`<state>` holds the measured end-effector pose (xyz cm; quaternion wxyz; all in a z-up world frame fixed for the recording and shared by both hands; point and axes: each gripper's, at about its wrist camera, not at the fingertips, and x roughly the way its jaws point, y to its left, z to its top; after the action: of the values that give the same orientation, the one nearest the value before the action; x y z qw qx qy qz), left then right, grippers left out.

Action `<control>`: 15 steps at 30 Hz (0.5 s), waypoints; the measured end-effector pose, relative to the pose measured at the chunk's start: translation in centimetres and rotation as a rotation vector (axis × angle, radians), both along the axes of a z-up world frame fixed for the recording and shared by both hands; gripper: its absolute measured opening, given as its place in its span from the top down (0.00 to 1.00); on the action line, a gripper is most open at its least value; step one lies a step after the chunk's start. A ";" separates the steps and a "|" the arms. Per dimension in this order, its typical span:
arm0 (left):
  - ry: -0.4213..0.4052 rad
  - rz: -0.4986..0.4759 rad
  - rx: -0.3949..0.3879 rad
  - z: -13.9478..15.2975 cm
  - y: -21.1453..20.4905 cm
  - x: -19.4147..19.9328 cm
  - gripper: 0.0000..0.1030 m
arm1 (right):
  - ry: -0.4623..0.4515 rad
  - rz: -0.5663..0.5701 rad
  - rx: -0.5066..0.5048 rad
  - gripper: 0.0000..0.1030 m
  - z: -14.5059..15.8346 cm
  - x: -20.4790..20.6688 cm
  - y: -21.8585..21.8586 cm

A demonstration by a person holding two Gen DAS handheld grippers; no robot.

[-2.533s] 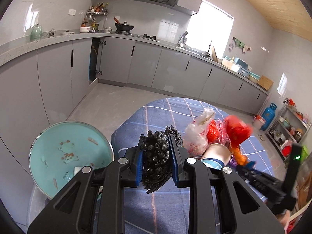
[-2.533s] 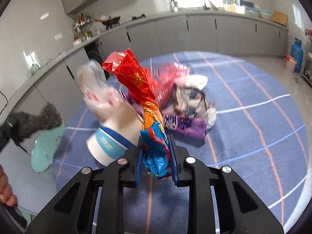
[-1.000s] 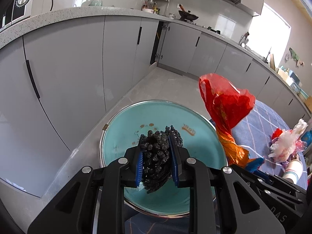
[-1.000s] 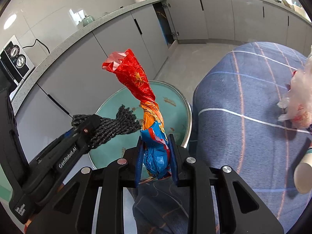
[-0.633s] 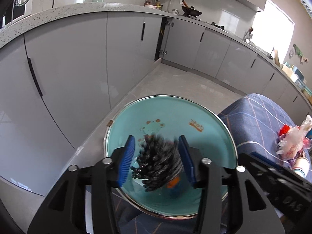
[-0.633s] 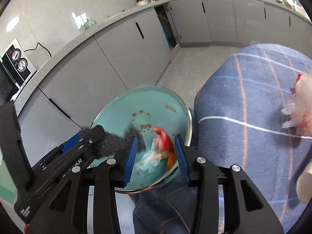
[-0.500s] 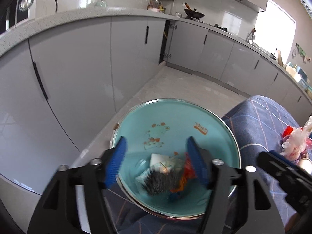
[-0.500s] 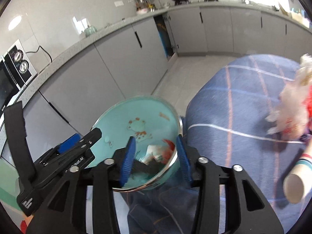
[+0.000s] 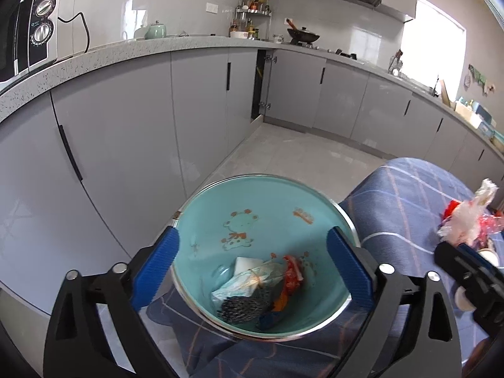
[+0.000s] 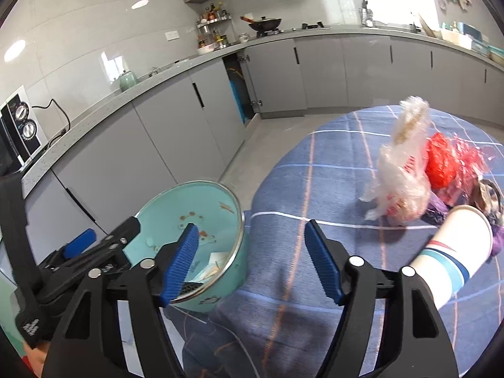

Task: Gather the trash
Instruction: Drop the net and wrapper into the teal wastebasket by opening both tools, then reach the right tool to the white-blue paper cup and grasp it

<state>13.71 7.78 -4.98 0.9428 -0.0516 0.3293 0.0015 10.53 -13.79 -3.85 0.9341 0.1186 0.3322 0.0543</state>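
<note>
A teal bin stands beside the table, below my left gripper. In it lie a black mesh scrubber, a red and orange wrapper and a white tissue packet. The left jaws are opening wide above the bin, and nothing is between them. My right gripper hangs over the table edge next to the bin; its jaws are opening too, with nothing between them. On the cloth to the right lie a paper cup, a clear plastic bag and red plastic.
The table wears a blue plaid cloth. A purple wrapper lies behind the cup. Grey kitchen cabinets run along the wall past the bin, with tiled floor between. The left gripper shows at the lower left of the right wrist view.
Both grippers opened. The black scrubber left the left jaws and the red wrapper left the right jaws, and both fell into the bin. Both views then lifted and drew back.
</note>
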 end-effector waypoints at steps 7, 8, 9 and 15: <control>-0.004 -0.048 0.002 0.2 -1.9 -1.1 0.05 | -0.014 -0.036 -0.017 0.29 0.6 -1.2 -1.2; -0.003 -0.061 0.005 0.2 -2.4 -1.3 0.05 | -0.016 -0.043 -0.013 0.29 0.6 -1.5 -1.5; -0.003 -0.067 0.007 0.2 -2.6 -1.4 0.05 | -0.016 -0.052 -0.009 0.29 0.5 -1.8 -1.9; 0.005 -0.133 0.012 0.0 -4.7 -2.4 0.06 | -0.010 -0.152 0.023 0.28 0.1 -3.9 -5.4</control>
<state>11.35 3.13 -5.02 0.9403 -0.0239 0.3344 -0.0590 6.67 -19.18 -3.80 0.9358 0.1536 0.3171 -0.0123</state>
